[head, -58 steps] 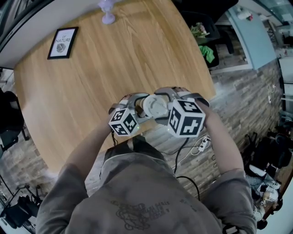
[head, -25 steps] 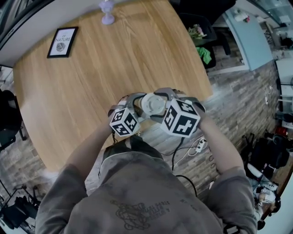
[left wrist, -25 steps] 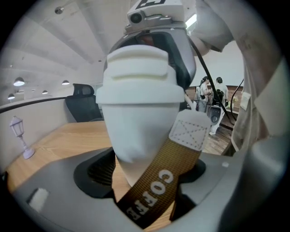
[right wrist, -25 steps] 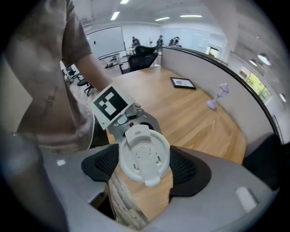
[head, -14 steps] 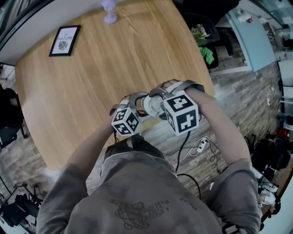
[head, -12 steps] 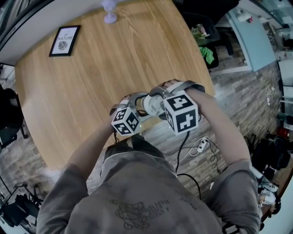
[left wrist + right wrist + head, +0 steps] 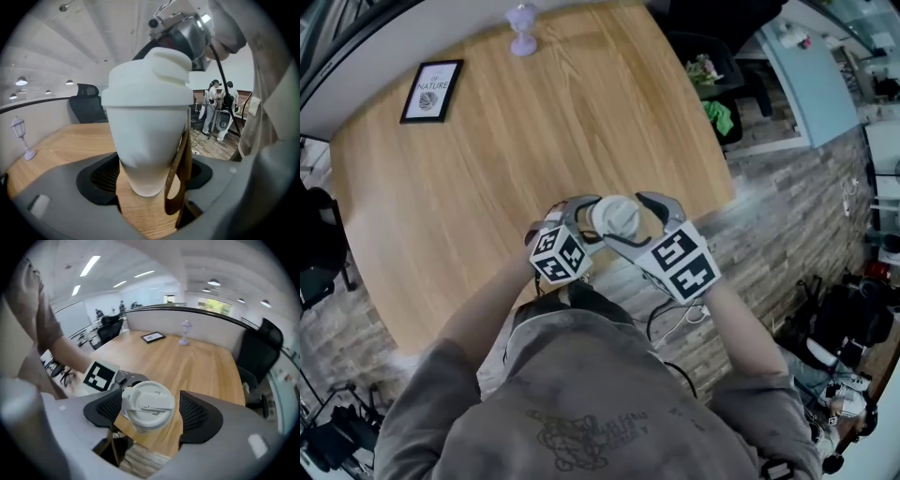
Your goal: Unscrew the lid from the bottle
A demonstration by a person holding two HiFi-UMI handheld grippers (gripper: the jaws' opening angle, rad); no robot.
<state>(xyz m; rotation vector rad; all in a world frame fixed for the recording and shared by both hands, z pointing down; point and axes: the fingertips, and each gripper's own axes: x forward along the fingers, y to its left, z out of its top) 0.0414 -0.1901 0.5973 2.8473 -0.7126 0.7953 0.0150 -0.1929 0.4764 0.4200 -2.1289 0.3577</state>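
The work looks to be between twists. The left gripper (image 7: 150, 187) is clamped on the lower body of the bottle (image 7: 147, 140), a pad pressing on either side, and holds it upright in the air over the near edge of the table (image 7: 534, 122). The right gripper (image 7: 152, 413) points down at the lid (image 7: 147, 401) from above. Its jaws have just been opening, and the lid sits between them unclamped, with a clear gap at the pad on the right of that gripper's view and the other pad close beside the rim.

I read this as a release to reset the wrist for another turn, not a finished job, since the lid still appears seated on the bottle. The next move calls for closing squarely on the lid's rim and then turning it while the left gripper keeps the body from spinning along.

The bottle is plain matte white, narrowing toward the base under the left gripper's pads and flaring to a wide collar. The lid is round and stepped, with a raised flip tab on top. A brown strap (image 7: 176, 187) hangs in a loop down the bottle's side, next to one left pad.
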